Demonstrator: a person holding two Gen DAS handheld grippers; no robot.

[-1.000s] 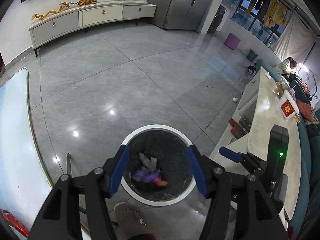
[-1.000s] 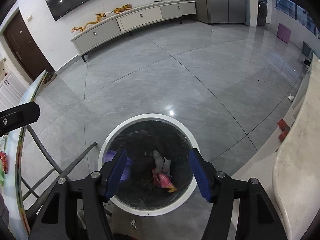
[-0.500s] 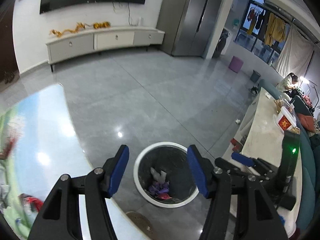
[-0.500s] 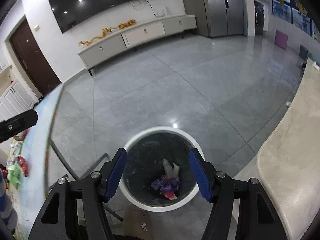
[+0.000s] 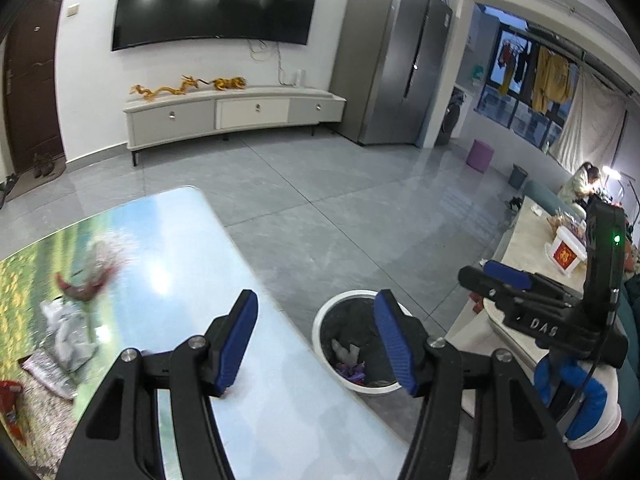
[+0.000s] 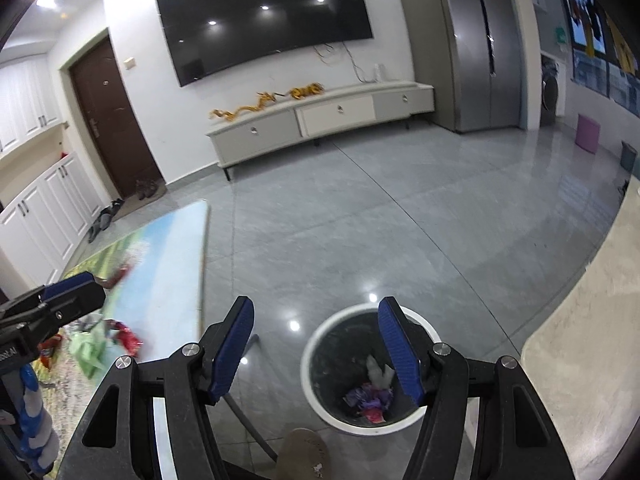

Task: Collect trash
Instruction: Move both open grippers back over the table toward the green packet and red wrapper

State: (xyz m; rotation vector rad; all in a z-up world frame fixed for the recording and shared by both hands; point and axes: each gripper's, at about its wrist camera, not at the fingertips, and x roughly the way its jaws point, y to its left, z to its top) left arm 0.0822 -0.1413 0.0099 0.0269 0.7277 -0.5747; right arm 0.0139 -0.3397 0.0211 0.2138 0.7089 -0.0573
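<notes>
Trash bin (image 6: 370, 372) sat on the grey floor (image 6: 400, 220), white rim, dark liner, with crumpled purple, red and white wrappers (image 6: 370, 394) at its bottom. More trash (image 5: 70, 332) lay on the table (image 5: 180, 280) to the left of the bin: white crumpled bag, red wrapper (image 5: 82, 286), a green bag (image 6: 88, 350) in the right wrist view. Table's long edge ran just beside the bin, with a gap of floor between them. Beige counter (image 6: 580, 320) curved close on the bin's right. Beyond the bin, wide bare floor up to the TV cabinet (image 6: 320, 120).

Left gripper (image 5: 314, 340) was spread wide, holding nothing, above the table edge, its right finger over the bin's rim. Right gripper (image 6: 316, 350) was also wide and empty, right finger over the bin mouth, left finger over floor left of the bin. All table trash sat left of both grippers, apart from them.
</notes>
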